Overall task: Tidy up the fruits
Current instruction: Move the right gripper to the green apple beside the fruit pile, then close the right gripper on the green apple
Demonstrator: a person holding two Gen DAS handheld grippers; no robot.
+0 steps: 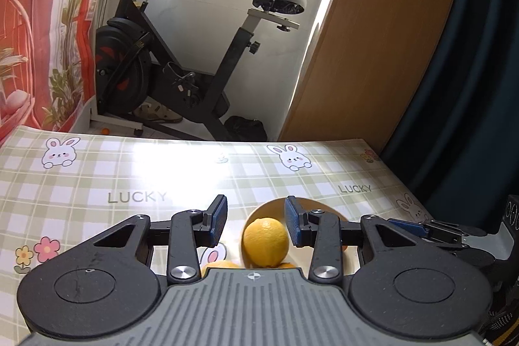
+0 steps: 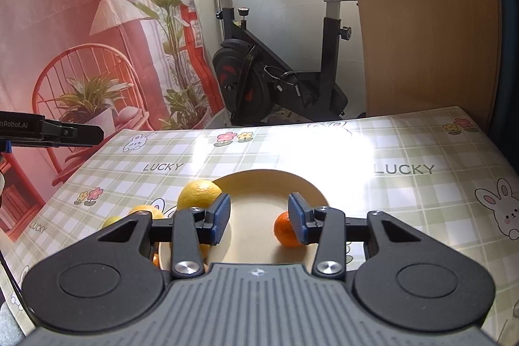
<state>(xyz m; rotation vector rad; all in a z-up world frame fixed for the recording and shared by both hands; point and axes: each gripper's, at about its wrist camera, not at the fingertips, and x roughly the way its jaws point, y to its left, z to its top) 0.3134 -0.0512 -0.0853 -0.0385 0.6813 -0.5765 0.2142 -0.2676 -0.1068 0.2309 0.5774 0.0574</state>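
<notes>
Both hand-held grippers, left (image 1: 256, 221) and right (image 2: 259, 218), are hovering wide and empty over the plate (image 2: 256, 184) on the table (image 2: 405, 193). The lemon (image 1: 266, 242) is sitting at the plate's rim (a small orange (image 2: 283, 231) inside); gathering loose fruit probably comes next, requiring a centred closing.

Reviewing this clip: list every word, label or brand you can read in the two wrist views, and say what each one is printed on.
"LUCKY" - printed repeatedly on the green-and-white checked tablecloth with rabbit pictures, legible in both views.
"nRobot.AI" - white lettering, cut off at the frame edge, on the black body of the left tool seen in the right wrist view.
Red posters beside the black exercise bike carry marks too small and blurred to read.
No numbers are legible.
</notes>
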